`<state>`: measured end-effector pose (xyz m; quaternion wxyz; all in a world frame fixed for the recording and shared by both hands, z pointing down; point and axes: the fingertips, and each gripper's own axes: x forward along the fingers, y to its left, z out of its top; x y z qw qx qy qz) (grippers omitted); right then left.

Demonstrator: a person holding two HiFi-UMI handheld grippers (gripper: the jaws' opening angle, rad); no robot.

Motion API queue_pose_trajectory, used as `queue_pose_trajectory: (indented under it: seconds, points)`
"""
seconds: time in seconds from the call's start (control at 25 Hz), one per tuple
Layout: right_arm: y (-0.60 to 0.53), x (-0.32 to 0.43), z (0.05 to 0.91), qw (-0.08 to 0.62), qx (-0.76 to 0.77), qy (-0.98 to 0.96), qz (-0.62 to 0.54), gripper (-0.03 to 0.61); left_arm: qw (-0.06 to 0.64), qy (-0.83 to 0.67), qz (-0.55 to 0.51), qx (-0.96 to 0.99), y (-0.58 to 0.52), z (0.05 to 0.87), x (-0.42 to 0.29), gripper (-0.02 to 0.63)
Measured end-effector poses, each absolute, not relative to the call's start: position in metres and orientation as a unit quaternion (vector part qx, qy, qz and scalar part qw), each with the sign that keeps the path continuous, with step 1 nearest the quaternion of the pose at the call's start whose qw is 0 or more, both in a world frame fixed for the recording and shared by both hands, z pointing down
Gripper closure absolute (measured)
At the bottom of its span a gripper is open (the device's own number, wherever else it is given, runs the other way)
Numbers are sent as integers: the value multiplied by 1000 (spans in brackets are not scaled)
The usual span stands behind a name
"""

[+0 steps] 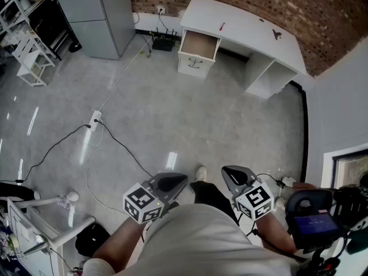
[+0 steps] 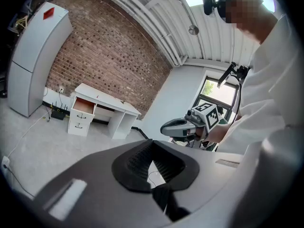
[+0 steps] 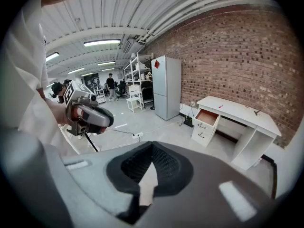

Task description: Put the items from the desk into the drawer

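Note:
Far across the floor, a white desk (image 1: 247,25) stands against the brick wall, its top drawer (image 1: 200,45) pulled open. A small red item (image 1: 222,26) and a dark item (image 1: 277,34) lie on the desktop. My left gripper (image 1: 170,183) and right gripper (image 1: 233,176) are held close to my body, well away from the desk. Both are shut with nothing between the jaws. The left gripper view shows its tips (image 2: 152,141) meeting, with the desk (image 2: 107,106) in the distance. The right gripper (image 3: 152,145) points toward the desk (image 3: 237,112) and the open drawer (image 3: 208,117).
A grey cabinet (image 1: 98,16) stands left of the desk. A power strip (image 1: 95,118) and black cables trail over the floor between me and the desk. White shelving (image 1: 29,50) is at the far left. A camera rig (image 1: 313,217) sits at my right.

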<state>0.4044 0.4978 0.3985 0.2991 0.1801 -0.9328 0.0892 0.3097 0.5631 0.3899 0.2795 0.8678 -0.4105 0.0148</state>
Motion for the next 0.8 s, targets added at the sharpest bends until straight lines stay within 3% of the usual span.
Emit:
queue_pose_trajectory:
  seconds: [0.56, 0.8]
  points:
    - [392, 426, 400, 265, 181, -942, 98, 577, 255, -437, 37, 862, 455, 373, 324, 606]
    - [275, 464, 391, 259, 188, -942, 103, 573, 251, -468, 48, 846, 348, 354, 341, 606]
